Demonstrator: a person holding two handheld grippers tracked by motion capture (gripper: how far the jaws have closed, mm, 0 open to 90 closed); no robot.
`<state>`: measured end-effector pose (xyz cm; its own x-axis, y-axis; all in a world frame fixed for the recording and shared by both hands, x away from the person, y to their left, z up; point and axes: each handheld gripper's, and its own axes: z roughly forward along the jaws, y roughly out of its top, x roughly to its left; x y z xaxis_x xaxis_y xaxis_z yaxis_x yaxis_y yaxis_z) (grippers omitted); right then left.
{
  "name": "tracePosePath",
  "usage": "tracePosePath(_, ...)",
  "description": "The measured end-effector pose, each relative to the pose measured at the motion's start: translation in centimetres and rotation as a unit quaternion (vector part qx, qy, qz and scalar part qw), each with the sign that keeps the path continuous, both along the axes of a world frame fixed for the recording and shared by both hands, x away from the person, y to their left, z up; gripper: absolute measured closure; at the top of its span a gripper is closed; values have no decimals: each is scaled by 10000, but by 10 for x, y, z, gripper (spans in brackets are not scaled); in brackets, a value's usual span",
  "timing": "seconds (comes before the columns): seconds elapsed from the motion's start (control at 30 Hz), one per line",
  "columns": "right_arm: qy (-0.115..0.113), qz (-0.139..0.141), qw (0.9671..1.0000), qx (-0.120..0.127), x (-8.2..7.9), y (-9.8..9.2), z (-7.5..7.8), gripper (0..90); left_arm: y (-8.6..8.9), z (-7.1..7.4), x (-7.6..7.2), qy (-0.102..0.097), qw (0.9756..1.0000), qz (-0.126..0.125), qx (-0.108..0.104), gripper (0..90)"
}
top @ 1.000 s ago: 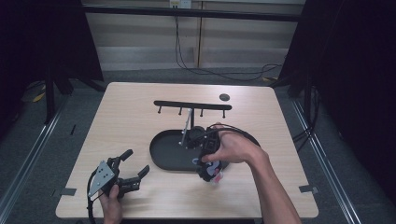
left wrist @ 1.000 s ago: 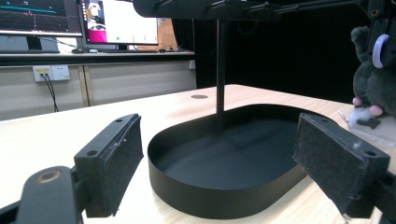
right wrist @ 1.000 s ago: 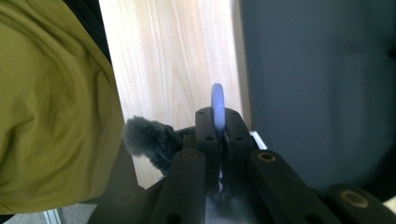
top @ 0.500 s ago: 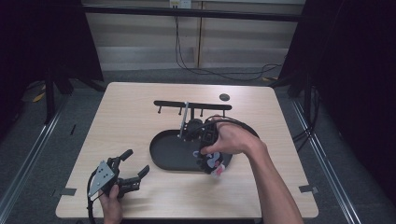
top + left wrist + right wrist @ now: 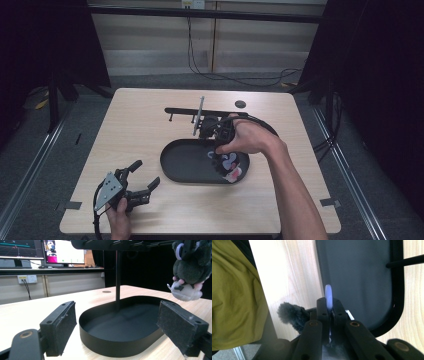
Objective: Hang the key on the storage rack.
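The right gripper (image 5: pixel 329 305) has its two black jaws pressed together on a pale lilac ring (image 5: pixel 328 297), whose arc stands up between the jaw tips in the right gripper view. From that ring hangs a small plush toy (image 5: pixel 228 163), dark grey and furry with a white and pink underside; its fur shows beside and under the jaws in the right gripper view, and in the left gripper view the plush toy (image 5: pixel 190 267) dangles clear above the far end of the tray, not touching it. In the high view the right gripper (image 5: pixel 218 134) is held over the right part of the black oval tray (image 5: pixel 172 165), with the toy below the hand; from this angle it is hard to say how high it hangs.

A thin black post (image 5: pixel 118 277) rises from the tray to a horizontal bar (image 5: pixel 180 110) with short pegs.

The left gripper (image 5: pixel 141 181) rests low near the front left corner of the wooden table (image 5: pixel 125 130), well apart from the toy, its padded jaws spread wide with nothing between them, facing the tray's near wall.
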<state>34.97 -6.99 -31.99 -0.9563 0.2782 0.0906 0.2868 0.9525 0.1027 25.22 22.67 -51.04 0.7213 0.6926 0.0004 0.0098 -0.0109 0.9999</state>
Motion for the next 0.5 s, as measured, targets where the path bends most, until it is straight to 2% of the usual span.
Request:
tracePosePath(0.2, -124, 123, 9998, -45, 4, 2, 6, 873, 0, 0, 0, -3, 10000, -4, 2, 154)
tracePosePath(0.5, -152, 24, 9999, -22, 18, -3, 15, 873, 0, 0, 0, 0, 10000, -7, 2, 154)
